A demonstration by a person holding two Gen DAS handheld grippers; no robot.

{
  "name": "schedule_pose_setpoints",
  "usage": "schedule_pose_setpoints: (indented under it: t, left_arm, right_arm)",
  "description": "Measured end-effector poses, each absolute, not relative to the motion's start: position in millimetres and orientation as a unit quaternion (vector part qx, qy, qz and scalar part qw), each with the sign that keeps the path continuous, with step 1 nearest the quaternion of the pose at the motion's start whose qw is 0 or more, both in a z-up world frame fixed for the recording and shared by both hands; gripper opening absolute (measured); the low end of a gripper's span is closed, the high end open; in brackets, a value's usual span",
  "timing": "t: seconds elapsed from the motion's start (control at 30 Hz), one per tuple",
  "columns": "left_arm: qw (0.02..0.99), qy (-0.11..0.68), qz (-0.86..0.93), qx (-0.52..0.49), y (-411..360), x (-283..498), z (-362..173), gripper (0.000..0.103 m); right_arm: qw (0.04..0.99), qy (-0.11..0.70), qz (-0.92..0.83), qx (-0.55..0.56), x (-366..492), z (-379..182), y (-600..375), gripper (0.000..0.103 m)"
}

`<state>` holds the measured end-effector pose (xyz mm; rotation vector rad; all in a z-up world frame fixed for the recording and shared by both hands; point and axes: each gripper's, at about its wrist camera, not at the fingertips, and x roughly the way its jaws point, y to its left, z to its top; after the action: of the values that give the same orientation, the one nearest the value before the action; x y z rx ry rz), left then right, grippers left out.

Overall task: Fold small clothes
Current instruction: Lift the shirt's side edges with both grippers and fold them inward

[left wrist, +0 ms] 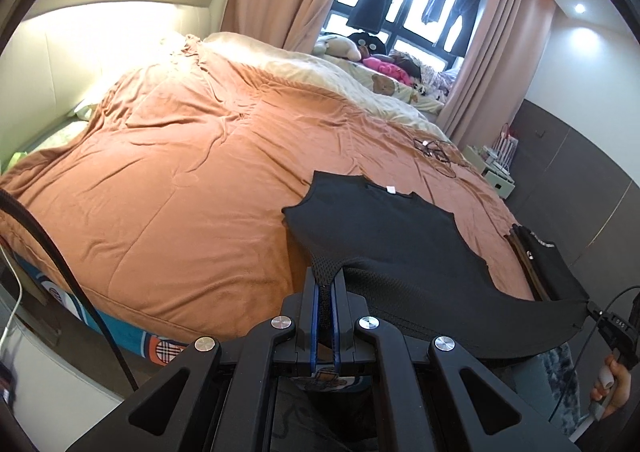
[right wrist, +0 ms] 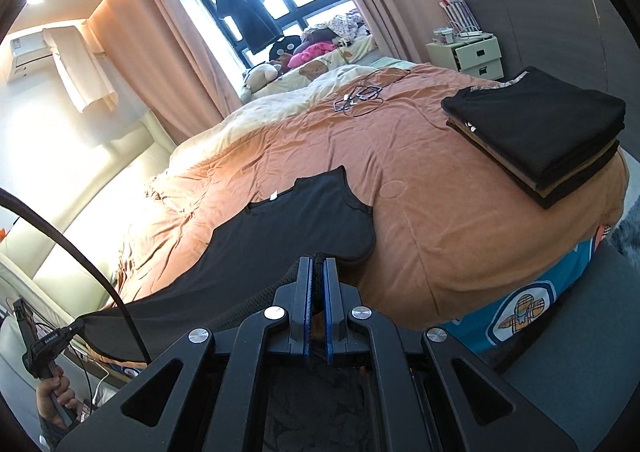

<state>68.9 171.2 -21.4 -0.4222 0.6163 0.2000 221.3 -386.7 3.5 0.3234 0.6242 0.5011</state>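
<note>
A black sleeveless top (left wrist: 392, 220) lies with its neck end and white label on the orange duvet (left wrist: 180, 172), its hem end lifted toward me. My left gripper (left wrist: 326, 280) is shut on one hem corner. In the right wrist view the same black top (right wrist: 288, 228) stretches from the bed to my right gripper (right wrist: 318, 264), which is shut on the other hem corner. The hem hangs taut between both grippers above the bed's near edge. Each view shows the other gripper at its border, held by a hand (left wrist: 612, 384).
A stack of folded dark and brown clothes (right wrist: 540, 132) sits at the bed's right corner. A tangle of black cables (right wrist: 360, 96) lies further back on the duvet. Stuffed toys (right wrist: 296, 52) crowd the window ledge. A white bedside drawer unit (right wrist: 468, 54) stands beside the bed.
</note>
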Motion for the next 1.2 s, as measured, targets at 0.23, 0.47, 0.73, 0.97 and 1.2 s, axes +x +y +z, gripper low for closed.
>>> schedule_pose_setpoints:
  t: [0.23,0.47,0.73,0.97,1.2]
  left_arm:
    - [0.924,0.31,0.103,-0.199,181,103,-27,0.005]
    - [0.918,0.322,0.119,-0.2,195,152,-35,0.005]
    - [0.905,0.34,0.13,-0.22,220,208,-57,0.005]
    - [0.891,0.371,0.132,-0.226,240,264,-81,0.005]
    - [0.878,0.404,0.129,-0.222,252,318,-106,0.005]
  right_arm:
    - [0.906,0.308,0.244,0.154,253,12,-371,0.001]
    - [0.905,0.314,0.249,0.142,305,19,-349,0.001]
    - [0.901,0.338,0.249,0.112,373,22,-312,0.001]
    - [0.897,0.358,0.241,0.092,432,17,-278,0.001]
    - [0.894,0.378,0.228,0.081,481,5,-257,0.001]
